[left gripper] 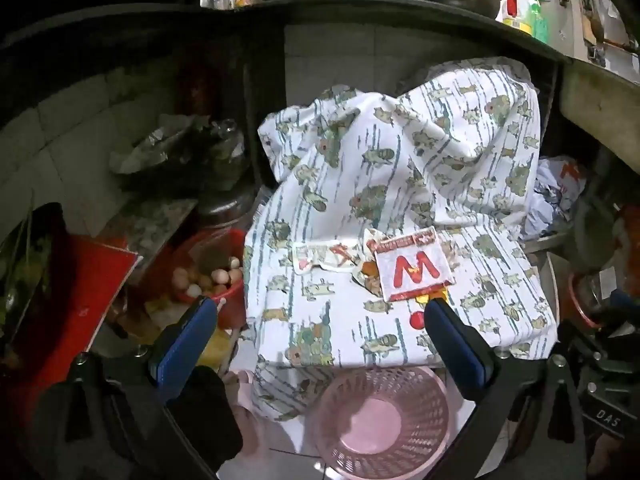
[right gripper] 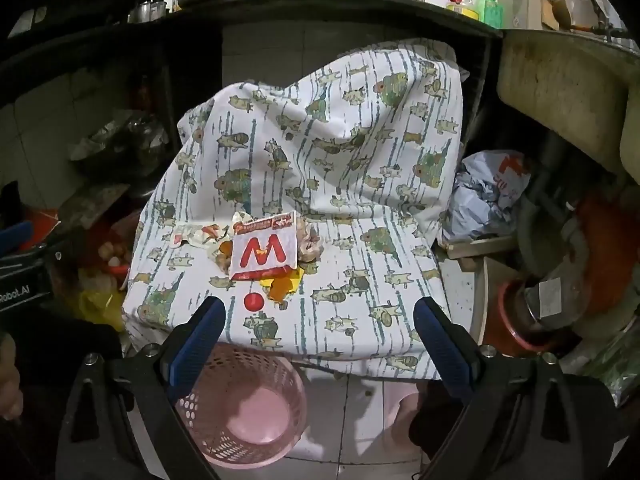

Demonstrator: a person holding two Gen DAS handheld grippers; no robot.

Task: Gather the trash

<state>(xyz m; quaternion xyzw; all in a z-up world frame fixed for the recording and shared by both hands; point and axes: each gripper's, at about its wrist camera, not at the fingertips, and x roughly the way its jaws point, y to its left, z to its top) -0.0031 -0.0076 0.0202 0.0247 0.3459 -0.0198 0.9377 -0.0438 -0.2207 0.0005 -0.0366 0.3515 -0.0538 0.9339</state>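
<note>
A pile of trash lies on a cloth-covered surface: a white wrapper with a red M, a torn white wrapper to its left, orange peel scraps, a crumpled tissue and a red bottle cap. The M wrapper, torn wrapper and cap also show in the left wrist view. A pink mesh basket stands empty on the floor below the cloth's front edge, also in the left wrist view. My left gripper and right gripper are open, empty, short of the trash.
A red bowl of eggs sits left of the cloth. Crumpled plastic bags lie to its right beside a red-rimmed pot. A dark counter with pots and bottles overhangs the back. White tiled floor surrounds the basket.
</note>
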